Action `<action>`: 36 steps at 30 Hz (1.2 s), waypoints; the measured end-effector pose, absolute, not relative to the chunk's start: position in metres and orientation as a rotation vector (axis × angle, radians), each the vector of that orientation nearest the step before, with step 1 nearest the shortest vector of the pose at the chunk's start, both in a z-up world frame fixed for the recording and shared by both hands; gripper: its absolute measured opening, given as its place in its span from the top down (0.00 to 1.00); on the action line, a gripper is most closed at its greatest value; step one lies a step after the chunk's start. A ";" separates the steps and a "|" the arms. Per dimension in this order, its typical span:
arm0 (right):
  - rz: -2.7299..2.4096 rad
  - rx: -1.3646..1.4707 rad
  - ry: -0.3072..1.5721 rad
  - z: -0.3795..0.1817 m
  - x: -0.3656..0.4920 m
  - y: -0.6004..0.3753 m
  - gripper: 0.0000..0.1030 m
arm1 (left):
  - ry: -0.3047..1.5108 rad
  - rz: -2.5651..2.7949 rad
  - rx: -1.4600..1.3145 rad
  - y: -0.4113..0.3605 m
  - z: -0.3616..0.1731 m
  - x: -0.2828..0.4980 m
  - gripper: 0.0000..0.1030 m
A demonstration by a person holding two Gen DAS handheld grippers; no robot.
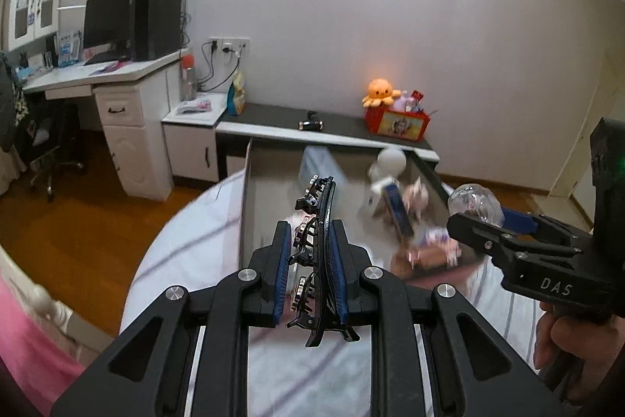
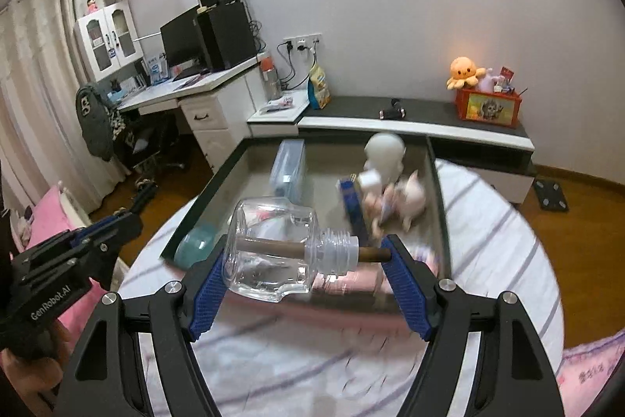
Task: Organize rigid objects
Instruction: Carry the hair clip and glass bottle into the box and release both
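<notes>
Item one: in our left gripper (image 1: pixel 310 253) we hold a black hair claw clip (image 1: pixel 318 253), pinched upright between the blue pads (image 1: pixel 283 272), its toothed spine running forward along the fingers and projecting past their tips. Item two: in our right gripper (image 2: pixel 308 260) we carry a clear glass bottle (image 2: pixel 273 253), lying crosswise between the blue pads (image 2: pixel 205 294); the left pad bears on the bottle's base, and a brown stick (image 2: pixel 375 253) poking from the threaded neck meets the right finger, so the jaws stand wide yet clamped end to end on it. Both items hover over the white striped bedding (image 2: pixel 488 221) in front of the open drawer (image 2: pixel 439 190). Contents of that drawer, partly blurred: a white round-headed figure (image 2: pixel 384 153), a clear plastic box (image 2: pixel 289 165), a blue-edged flat object (image 2: pixel 353 206), a pale pink plush figure (image 2: pixel 412 196) and a teal round thing (image 2: pixel 195 245) at the near left corner. On the dark cabinet top (image 2: pixel 351 106) behind it we list a red box (image 2: pixel 488 108) with an orange octopus plush (image 2: pixel 465 69) perched at its left end, and a small black device (image 2: pixel 392 112).
</notes>
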State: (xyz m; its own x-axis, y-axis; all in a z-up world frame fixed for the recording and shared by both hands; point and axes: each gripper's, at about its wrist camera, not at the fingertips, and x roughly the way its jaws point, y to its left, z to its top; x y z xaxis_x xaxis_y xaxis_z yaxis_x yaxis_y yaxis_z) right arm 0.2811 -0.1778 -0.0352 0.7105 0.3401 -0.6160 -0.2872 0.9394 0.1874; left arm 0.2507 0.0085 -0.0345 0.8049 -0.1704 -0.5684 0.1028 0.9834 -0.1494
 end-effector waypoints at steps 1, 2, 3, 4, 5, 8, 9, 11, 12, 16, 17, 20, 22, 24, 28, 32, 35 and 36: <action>0.346 0.080 0.699 -0.034 0.288 -0.179 0.26 | 0.618 -0.151 -0.113 0.006 -0.032 0.261 0.81; 0.344 0.079 0.702 -0.034 0.299 -0.178 0.26 | 0.615 -0.153 -0.110 0.004 -0.031 0.269 0.81; 0.345 0.079 0.704 -0.034 0.303 -0.178 0.26 | 0.616 -0.159 -0.111 0.002 -0.031 0.278 0.81; 0.345 0.078 0.710 -0.035 0.310 -0.178 0.26 | 0.619 -0.163 -0.114 0.001 -0.031 0.286 0.81; 0.343 0.076 0.716 -0.038 0.317 -0.177 0.26 | 0.622 -0.165 -0.112 -0.002 -0.031 0.294 0.81; 0.340 0.074 0.745 -0.049 0.336 -0.177 0.26 | 0.640 -0.174 -0.112 -0.010 -0.039 0.315 0.81; 0.338 0.073 0.755 -0.053 0.342 -0.177 0.26 | 0.645 -0.174 -0.109 -0.012 -0.042 0.321 0.81; 0.333 0.071 0.772 -0.061 0.349 -0.178 0.26 | 0.661 -0.174 -0.108 -0.016 -0.050 0.335 0.81; 0.332 0.071 0.781 -0.066 0.354 -0.178 0.26 | 0.669 -0.172 -0.106 -0.018 -0.053 0.340 0.81; 0.325 0.063 0.814 -0.083 0.364 -0.180 0.25 | 0.707 -0.165 -0.094 -0.023 -0.070 0.358 0.79; 0.325 0.061 0.827 -0.085 0.367 -0.179 0.22 | 0.716 -0.154 -0.090 -0.022 -0.073 0.360 0.72; 0.300 0.055 0.836 -0.091 0.368 -0.180 0.13 | 0.718 -0.118 -0.103 -0.017 -0.078 0.362 0.15; 0.282 0.052 0.837 -0.092 0.366 -0.182 0.13 | 0.681 -0.086 -0.113 -0.010 -0.074 0.356 0.02; 0.259 0.056 0.827 -0.090 0.362 -0.185 0.10 | 0.660 -0.072 -0.117 -0.005 -0.070 0.349 0.00; 0.228 0.097 0.784 -0.079 0.350 -0.195 0.00 | 0.653 -0.033 -0.114 0.004 -0.063 0.337 0.00; 0.233 0.110 0.754 -0.063 0.336 -0.196 0.00 | 0.635 -0.019 -0.119 0.009 -0.053 0.319 0.00; 0.234 0.111 0.732 -0.052 0.323 -0.195 0.00 | 0.617 -0.010 -0.106 0.009 -0.044 0.304 0.00; 0.236 0.114 0.728 -0.049 0.319 -0.194 0.00 | 0.612 -0.008 -0.104 0.009 -0.041 0.299 0.00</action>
